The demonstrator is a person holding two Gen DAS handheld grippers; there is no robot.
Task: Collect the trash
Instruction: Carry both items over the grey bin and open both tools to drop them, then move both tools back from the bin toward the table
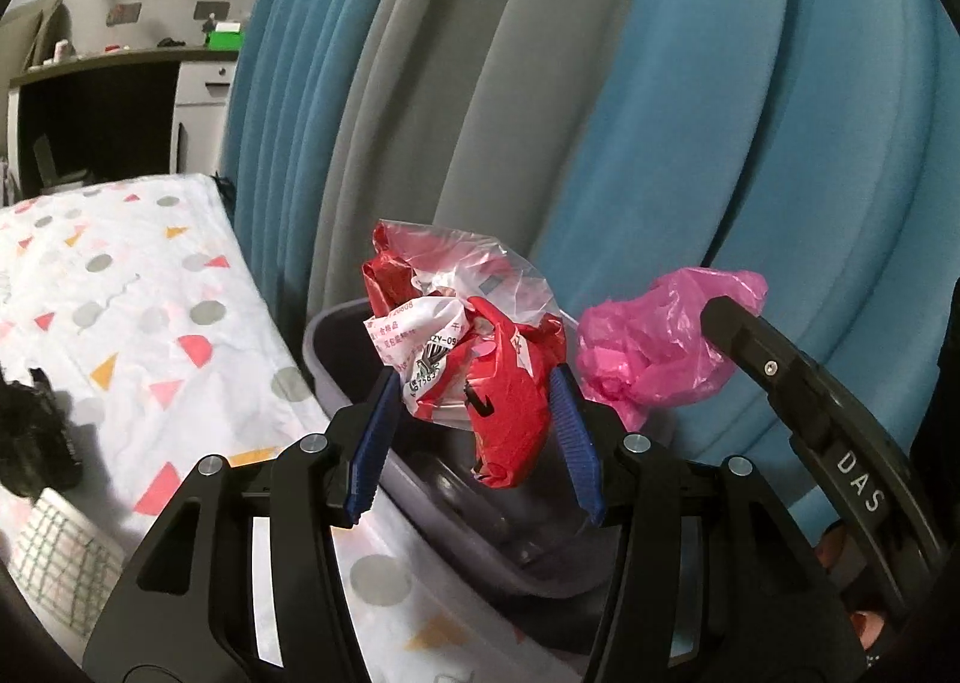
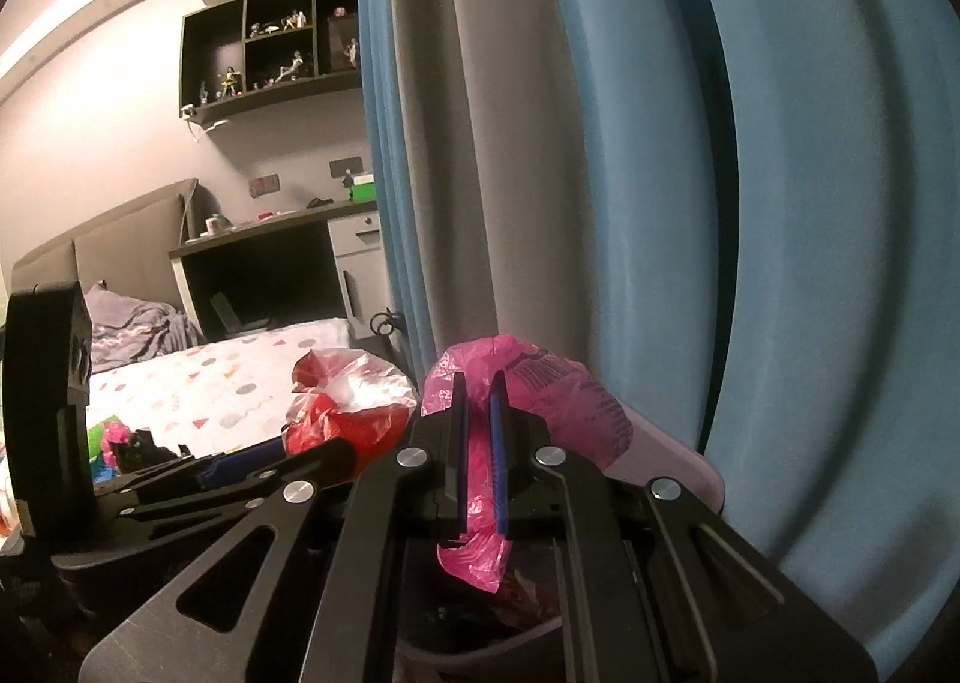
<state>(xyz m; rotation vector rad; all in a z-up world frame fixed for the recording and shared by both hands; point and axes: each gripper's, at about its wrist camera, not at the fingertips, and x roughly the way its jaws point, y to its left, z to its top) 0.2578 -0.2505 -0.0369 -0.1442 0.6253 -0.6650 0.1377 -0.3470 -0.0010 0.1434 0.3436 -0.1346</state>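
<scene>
- Left gripper (image 1: 474,401) clasps a crumpled red-and-white wrapper wad (image 1: 474,347); right gripper (image 2: 478,443), at its 3 o'clock, pinches a pink plastic bag (image 2: 528,389).
- Both bundles hang above the grey bin (image 1: 336,347), so two pieces are collected but not yet dropped.
- On the patterned bedspread (image 1: 138,275), toward 9 o'clock, pink-and-green scraps (image 2: 108,437) seemingly remain.

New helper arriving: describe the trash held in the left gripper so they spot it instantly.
Find the blue and grey curtain; beside the bed sits a grey bin. Above it the left gripper clamps a crumpled red-and-white printed bag, unlike the plain pink bag alongside.
</scene>
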